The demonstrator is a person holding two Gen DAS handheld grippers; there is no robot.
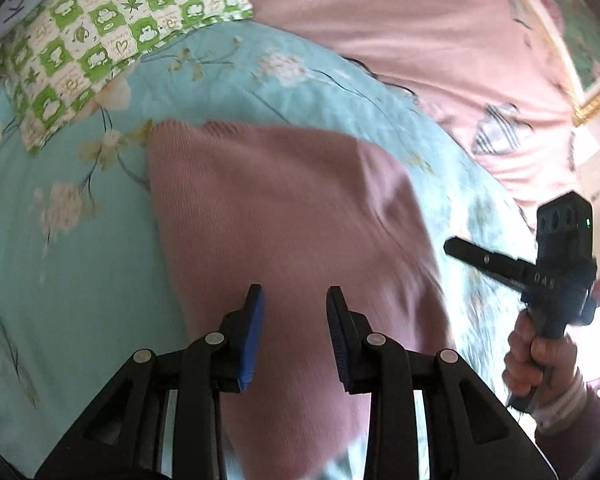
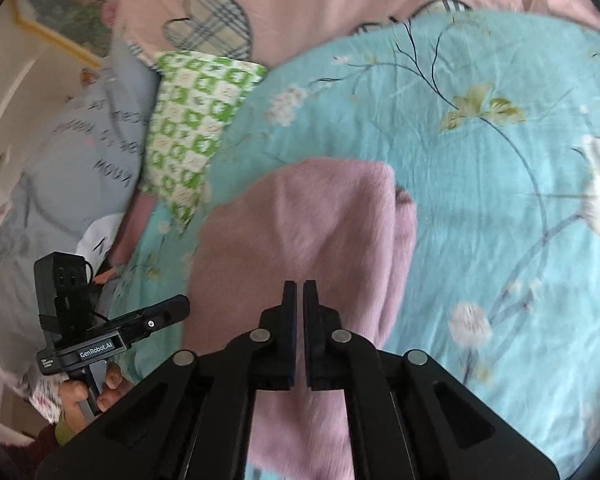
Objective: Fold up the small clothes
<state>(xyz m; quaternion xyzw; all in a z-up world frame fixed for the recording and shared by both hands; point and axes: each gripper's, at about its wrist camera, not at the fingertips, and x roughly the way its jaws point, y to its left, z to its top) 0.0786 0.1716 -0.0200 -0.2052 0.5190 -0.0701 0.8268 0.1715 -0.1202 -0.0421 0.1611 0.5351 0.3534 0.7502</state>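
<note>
A pink knit garment (image 1: pixel 284 216) lies folded on a turquoise floral bedspread (image 1: pixel 60 264). It also shows in the right wrist view (image 2: pixel 308 232) with a folded edge at its far end. My left gripper (image 1: pixel 295 300) is open and empty, hovering above the garment's near part. My right gripper (image 2: pixel 299 292) is shut with nothing between its pads, above the garment's near middle. The right gripper also shows at the right edge of the left wrist view (image 1: pixel 456 246), beside the garment. The left gripper shows at the lower left of the right wrist view (image 2: pixel 180 304).
A green and white checked pillow (image 1: pixel 112 32) lies at the far end of the bedspread. A pink blanket with plaid hearts (image 1: pixel 440 40) lies beyond. A grey printed pillow (image 2: pixel 72 160) sits left of the green one. A framed picture (image 1: pixel 588 60) hangs by the bed.
</note>
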